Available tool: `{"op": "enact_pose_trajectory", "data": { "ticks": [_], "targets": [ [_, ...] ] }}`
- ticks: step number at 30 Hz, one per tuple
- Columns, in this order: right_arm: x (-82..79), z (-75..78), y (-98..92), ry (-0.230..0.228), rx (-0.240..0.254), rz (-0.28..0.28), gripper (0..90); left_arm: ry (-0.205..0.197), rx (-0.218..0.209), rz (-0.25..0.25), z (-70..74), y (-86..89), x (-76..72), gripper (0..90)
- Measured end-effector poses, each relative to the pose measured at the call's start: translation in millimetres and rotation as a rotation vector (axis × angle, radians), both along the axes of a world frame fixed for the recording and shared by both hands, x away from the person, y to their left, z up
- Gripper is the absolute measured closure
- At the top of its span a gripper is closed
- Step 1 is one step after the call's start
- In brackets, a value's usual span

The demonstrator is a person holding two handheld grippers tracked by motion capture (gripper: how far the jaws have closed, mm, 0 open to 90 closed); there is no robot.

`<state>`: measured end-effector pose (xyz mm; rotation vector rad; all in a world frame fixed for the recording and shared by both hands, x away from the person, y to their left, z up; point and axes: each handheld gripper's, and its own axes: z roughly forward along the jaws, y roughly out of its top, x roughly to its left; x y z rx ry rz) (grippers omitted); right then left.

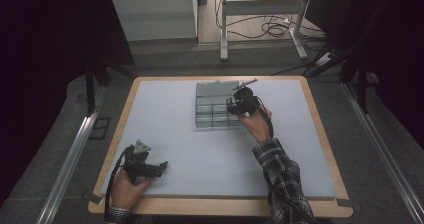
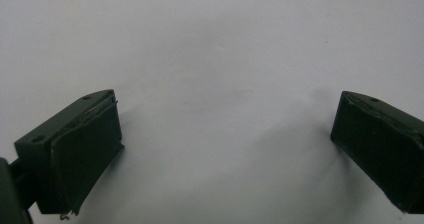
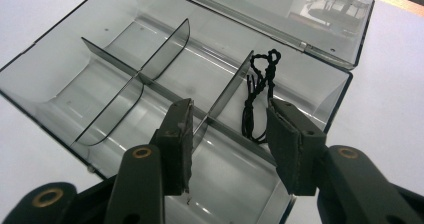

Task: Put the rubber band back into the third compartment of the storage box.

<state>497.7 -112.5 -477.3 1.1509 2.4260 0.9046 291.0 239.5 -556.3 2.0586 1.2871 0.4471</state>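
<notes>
Right gripper (image 3: 230,139): fingers (image 3: 180,144) spread, nothing between the pads. It hangs over the open box, tips pointing down into it. The black cord (image 3: 257,96) lies just beyond the tips, toward 1 o'clock in the right gripper view, in a compartment at the box's right end, against the divider.

Cord, judged: very light, limp, knotted and looped at the far end; it will sag and may snag on a divider. Best hold is at the knotted bunch, where there is bulk to pinch.

Box (image 3: 60,84): clear smoky plastic, thin upright dividers, lid (image 3: 280,6) hinged back at 12 o'clock. Other compartments seen are bare. Probably light and slippery; could slide if nudged.

Left gripper (image 1: 150,168): fingers (image 2: 82,149) spread wide, holding nothing, resting low over the pale surface (image 1: 165,114) at about 7 o'clock, well apart from the box.
</notes>
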Motion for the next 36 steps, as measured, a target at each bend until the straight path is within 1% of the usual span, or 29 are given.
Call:
{"op": "enact_pose_trajectory", "data": {
  "ticks": [2, 5, 7, 15, 20, 21, 25, 29, 36],
  "targets": [
    [-2.1, 0.2, -2.0, 0.0, 0.01, 0.004, 52.1, 0.0, 0.0, 0.0, 0.0, 0.0, 0.0, 0.0],
    [-4.3, 1.0, -3.5, -0.004, 0.01, 0.006, 51.1, 0.0, 0.0, 0.0, 0.0, 0.0, 0.0, 0.0],
    [-7.1, 2.5, -5.2, -0.001, 0.017, 0.004, 47.9, -0.003, -0.007, 0.006, -0.3, -0.5, 0.0, 0.0],
    [-15.1, 3.3, -7.1, -0.003, 0.028, 0.016, 41.1, -0.003, -0.006, 0.005, -0.3, -0.5, 0.0, 0.0],
    [-20.5, 4.2, -8.4, 0.001, 0.038, 0.019, 36.2, -0.003, -0.007, 0.005, -0.3, -0.5, 0.0, 0.0],
    [-22.3, 5.2, -9.3, 0.008, 0.047, 0.019, 34.4, -0.003, -0.006, 0.005, -0.3, -0.5, 0.0, 0.0],
    [-27.4, 7.1, -10.7, 0.01, 0.057, 0.025, 31.8, -0.003, -0.007, 0.006, -0.3, -0.6, 0.0, 0.0],
    [-32.7, 7.5, -12.0, 0.001, 0.042, 0.038, 29.8, -0.003, -0.007, 0.006, -0.3, -0.6, 0.0, 0.0],
    [-42.8, 7.0, -12.2, 0.002, 0.035, 0.053, 26.8, -0.003, -0.007, 0.006, -0.3, -0.6, 0.0, 0.0]
  ]
}}
